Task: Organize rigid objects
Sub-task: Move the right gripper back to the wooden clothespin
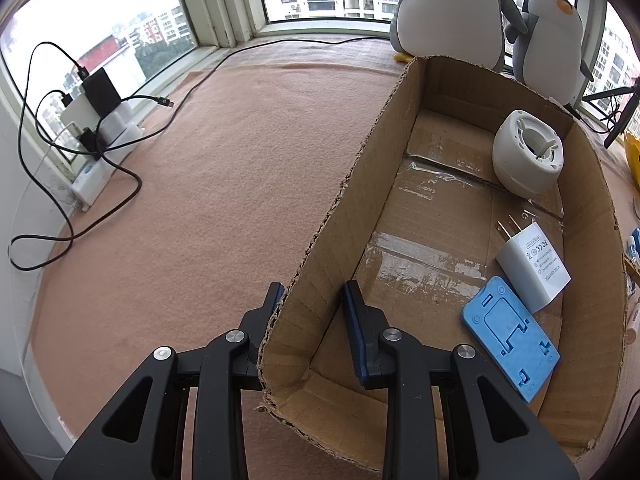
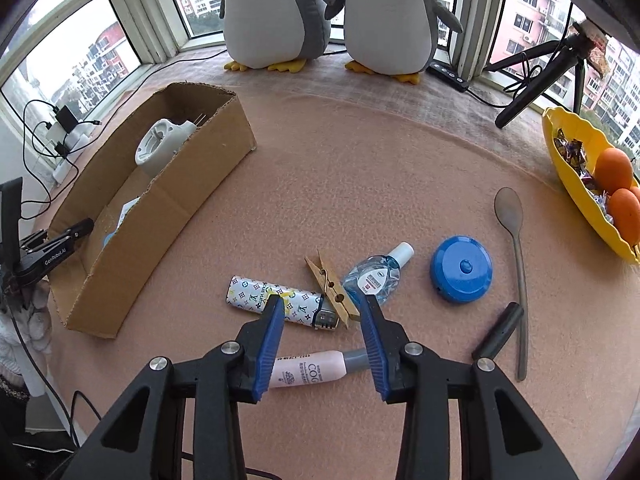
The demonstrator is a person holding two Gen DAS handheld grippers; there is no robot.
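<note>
My left gripper point(image 1: 314, 296) straddles the near wall of the cardboard box point(image 1: 332, 240), one finger outside and one inside, shut on that wall. In the box lie a white round device point(image 1: 528, 152), a white plug adapter point(image 1: 534, 264) and a blue plastic stand point(image 1: 510, 336). My right gripper point(image 2: 322, 304) hangs open over the pink cloth, just above a patterned lighter point(image 2: 252, 294) and a wooden clothes peg point(image 2: 330, 284). Around it lie a small clear bottle point(image 2: 374, 276), a blue round tape measure point(image 2: 461, 269), a pink tube point(image 2: 312, 368), a black cylinder point(image 2: 498, 336) and a spoon point(image 2: 514, 240).
Two penguin plush toys point(image 2: 280, 12) stand at the window behind the box. A yellow bowl point(image 2: 568, 176) with oranges sits at the right edge, a black tripod point(image 2: 536, 80) beside it. Cables and chargers point(image 1: 92, 120) crowd the left sill.
</note>
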